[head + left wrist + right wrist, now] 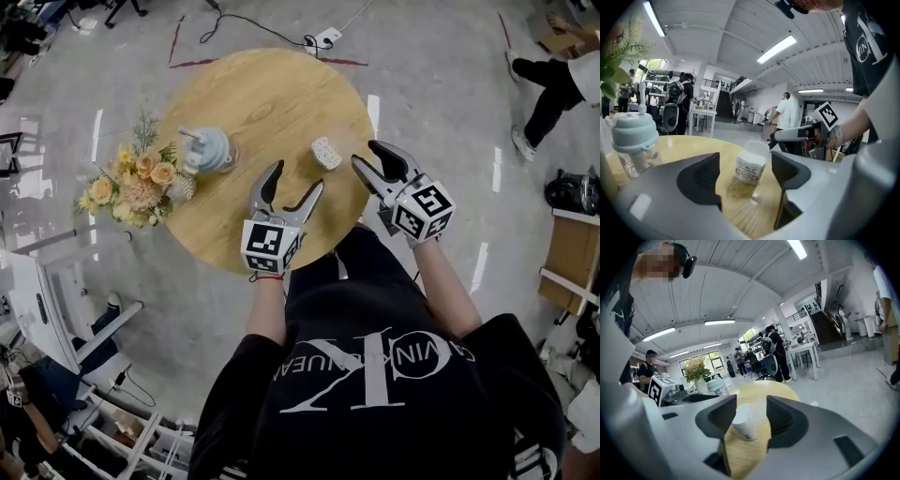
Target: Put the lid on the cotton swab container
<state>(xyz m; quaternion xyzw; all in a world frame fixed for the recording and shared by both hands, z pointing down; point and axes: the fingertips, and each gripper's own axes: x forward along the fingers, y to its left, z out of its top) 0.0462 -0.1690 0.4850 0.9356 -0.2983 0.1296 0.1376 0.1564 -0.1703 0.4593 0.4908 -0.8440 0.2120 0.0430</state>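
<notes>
Cotton swab container (325,152): lid (755,146) seemingly raised. Left gripper (297,178) at its 7 o'clock, right gripper (366,154) at 3 o'clock, both jaws apart, empty. We judge the step as approach; next, steady it and press the lid shut.

A round worktop of pale, grained wood (272,94) stands on a glossy grey floor (441,112). Toward its right side sits a small white cotton swab container (325,152), apart from the rest. At the left edge, a pale blue domed jar (208,148) stands just beside a bouquet of peach and yellow flowers (136,183).
</notes>
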